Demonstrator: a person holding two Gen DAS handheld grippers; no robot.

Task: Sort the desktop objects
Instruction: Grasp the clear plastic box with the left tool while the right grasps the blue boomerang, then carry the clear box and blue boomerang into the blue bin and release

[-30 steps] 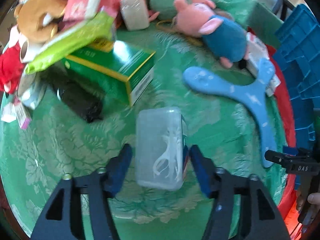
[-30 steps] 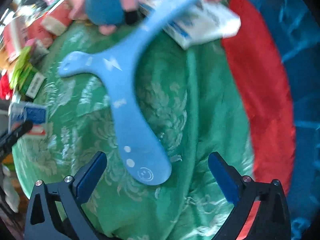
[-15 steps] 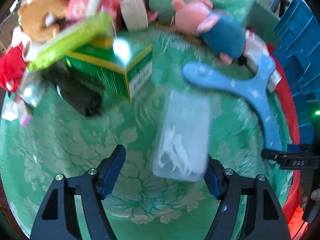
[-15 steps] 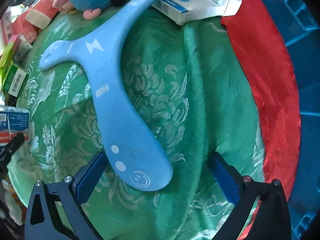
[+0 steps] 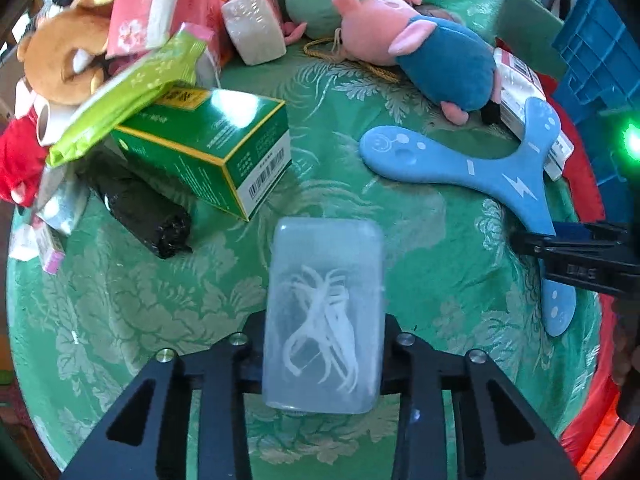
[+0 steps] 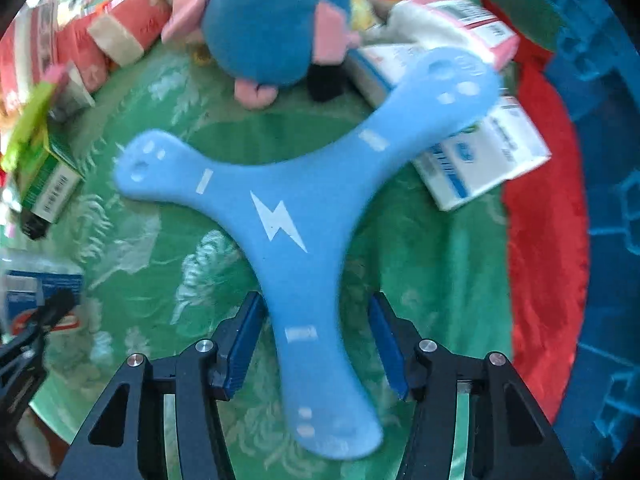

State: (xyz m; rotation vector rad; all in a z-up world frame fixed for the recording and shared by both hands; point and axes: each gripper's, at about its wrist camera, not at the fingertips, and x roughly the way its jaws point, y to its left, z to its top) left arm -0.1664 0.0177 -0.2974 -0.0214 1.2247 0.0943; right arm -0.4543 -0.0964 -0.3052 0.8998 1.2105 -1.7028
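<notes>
The clear plastic case (image 5: pixel 324 316), with white floss picks (image 5: pixel 320 332) seen loose inside it, is clamped between the closing jaws of the left gripper (image 5: pixel 324 354) near the front edge of the green tablecloth (image 5: pixel 120 300). The blue three-armed boomerang (image 6: pixel 280 216) is straddled toward the right edge by the right gripper (image 6: pixel 316 344), whose jaws are closing with its lower arm between them, pads not yet seen pressing. Behind are noted a green carton (image 5: pixel 212 148), a black roll (image 5: pixel 140 208), a pink pig plush (image 5: pixel 416 48) and white medicine boxes (image 6: pixel 480 156); blue crates (image 5: pixel 596 48) stand beyond the right edge, contents not visible.

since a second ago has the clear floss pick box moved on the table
Yes. The clear box has slid toward the blue boomerang, away from the green carton, and now sits between the left jaws.
</notes>
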